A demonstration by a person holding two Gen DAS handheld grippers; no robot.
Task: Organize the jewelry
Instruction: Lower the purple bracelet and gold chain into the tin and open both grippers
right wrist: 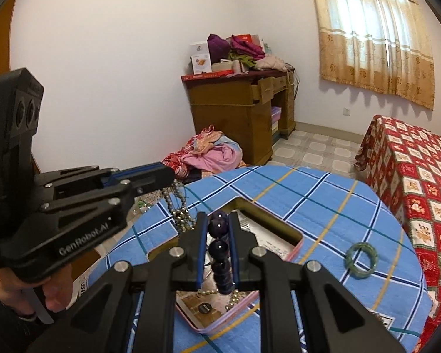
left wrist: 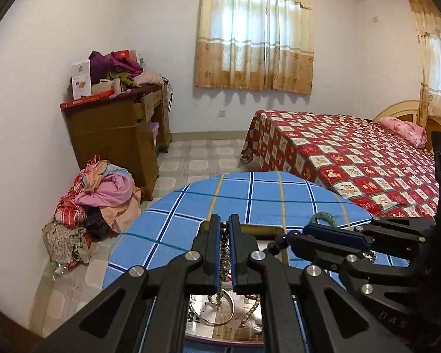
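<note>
The left gripper (left wrist: 225,235) has its blue-padded jaws nearly together, pinching a strand of small pearly grey beads (left wrist: 224,253) that hangs down between them. The right gripper (right wrist: 217,235) is likewise narrow, clamped on a string of large dark purple round beads (right wrist: 219,250), which droops from the tips. Both are held above a shallow rectangular tin box with a pink rim (right wrist: 297,247); it sits open on the round table under a blue checked cloth (right wrist: 323,206). Inside the box lie a thin silver bangle (left wrist: 217,314) and more pale bead strands, on top of printed paper. A green jade-like bangle (right wrist: 361,260) rests on the cloth, apart from the box on its right.

The risks, as I judge them: the two hanging strands are close together and could tangle with each other, or with the loose beads already in the box, if lowered at once. A strand released too high or off-centre could catch the rim and slide onto the cloth, and a hard pinch may strain the thread
</note>
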